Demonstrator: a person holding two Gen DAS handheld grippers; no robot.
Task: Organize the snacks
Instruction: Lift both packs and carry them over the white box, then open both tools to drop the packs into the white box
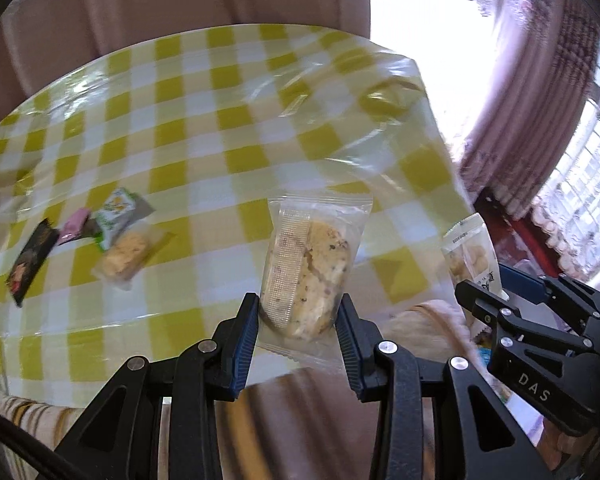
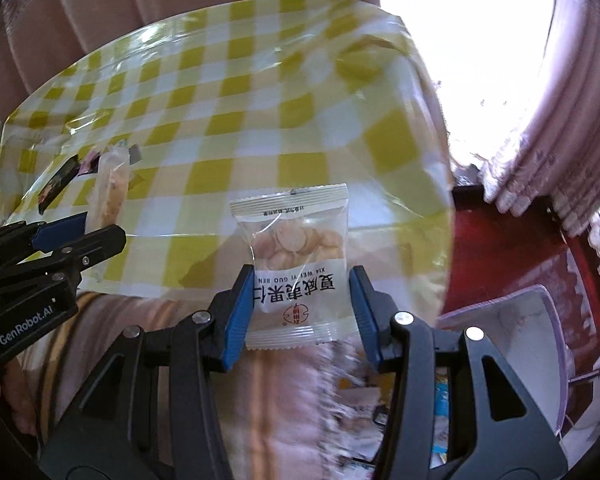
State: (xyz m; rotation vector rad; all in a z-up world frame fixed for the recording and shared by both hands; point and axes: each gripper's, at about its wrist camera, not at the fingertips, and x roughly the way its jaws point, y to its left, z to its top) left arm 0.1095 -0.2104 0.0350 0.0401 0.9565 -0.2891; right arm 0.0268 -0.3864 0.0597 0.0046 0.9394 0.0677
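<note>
While the left gripper [image 1: 297, 320] pinches the clear-wrapped speckled biscuit [image 1: 310, 272] and the right gripper [image 2: 302, 304] the clear nut packet [image 2: 296, 256], both at six o'clock over the yellow-checked tablecloth [image 1: 188, 128], the slick film could slip from either grip.

Left gripper [image 1: 296, 320] and right gripper [image 2: 300, 312], black angular linkages, blue ribbed jaws, silver screws, white lettering

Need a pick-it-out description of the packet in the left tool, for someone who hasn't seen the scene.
Start at the yellow-and-white checked tablecloth. Above its near edge, the left tool holds a clear plastic packet with a pale speckled biscuit upright. Unlike the nut packet with printed white label in the right tool, its wrapper is unprinted.
</note>
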